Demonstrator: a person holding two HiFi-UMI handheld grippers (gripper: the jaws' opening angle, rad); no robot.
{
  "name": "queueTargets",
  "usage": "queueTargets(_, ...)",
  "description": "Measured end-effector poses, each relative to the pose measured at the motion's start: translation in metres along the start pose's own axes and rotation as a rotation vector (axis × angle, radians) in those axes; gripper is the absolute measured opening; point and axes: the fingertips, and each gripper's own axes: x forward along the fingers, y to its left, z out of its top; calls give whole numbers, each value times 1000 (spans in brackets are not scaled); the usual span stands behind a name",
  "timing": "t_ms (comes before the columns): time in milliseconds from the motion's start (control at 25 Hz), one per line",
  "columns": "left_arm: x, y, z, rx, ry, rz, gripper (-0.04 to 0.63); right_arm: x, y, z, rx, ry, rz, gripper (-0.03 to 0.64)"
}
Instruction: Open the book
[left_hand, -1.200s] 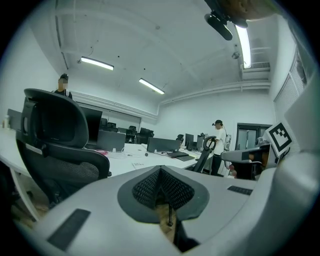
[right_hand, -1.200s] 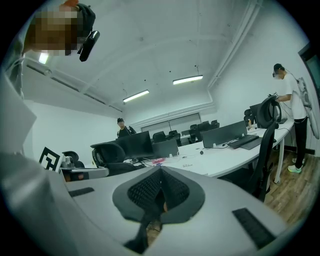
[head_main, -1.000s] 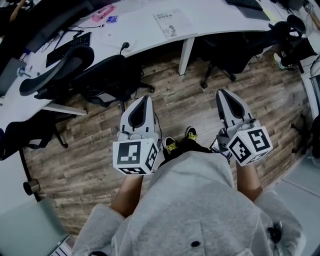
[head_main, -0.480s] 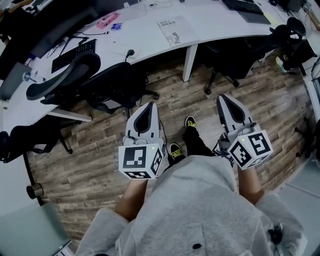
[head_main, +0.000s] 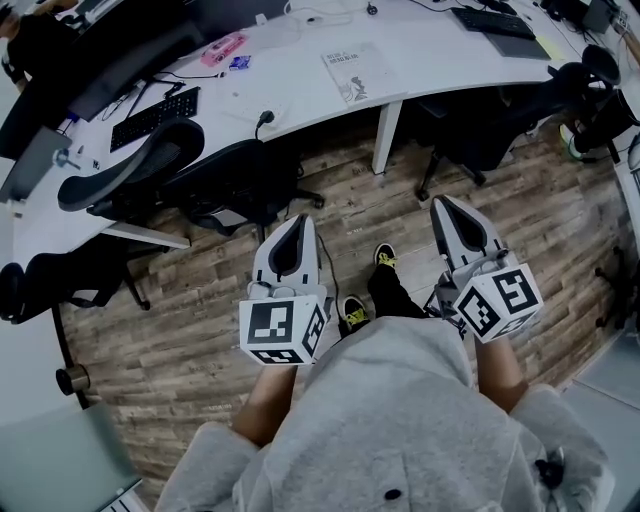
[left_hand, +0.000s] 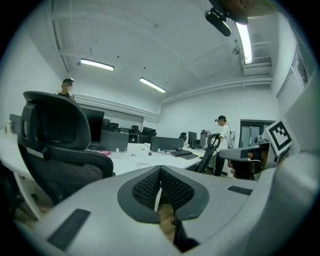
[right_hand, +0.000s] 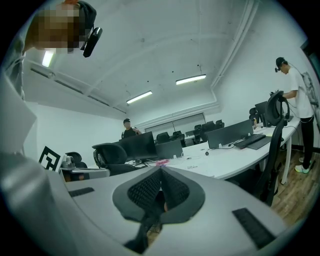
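A closed pale book (head_main: 358, 73) lies flat on the white desk (head_main: 300, 90) far ahead of me, and shows small on the desk (left_hand: 141, 163) in the left gripper view. My left gripper (head_main: 298, 218) hangs over the wooden floor in front of my waist, shut, nothing between its jaws. My right gripper (head_main: 441, 203) is held level with it to the right, also shut and empty. Both point towards the desk, well short of the book. Each gripper view looks out between closed jaws: the left gripper (left_hand: 160, 169) and the right gripper (right_hand: 160, 170).
Black office chairs stand between me and the desk: one (head_main: 215, 170) ahead left, another (head_main: 480, 120) ahead right. On the desk lie a keyboard (head_main: 155, 115), a pink item (head_main: 222, 48) and monitors. Two people (right_hand: 295, 100) stand at other desks. My feet (head_main: 365, 290) are on plank flooring.
In the head view the desk and chairs have slid down and slightly right, the book with them. Both grippers keep their place in front of me, still shut.
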Motion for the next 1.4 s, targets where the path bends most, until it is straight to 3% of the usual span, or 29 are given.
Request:
queueTargets(760,91,-8,5,5,49,-15,11,51,-77,1,51,28,-13,26)
queueTargets(1400,181,-4,39,38,54,14,11,109,-146,30,56,24,12,26)
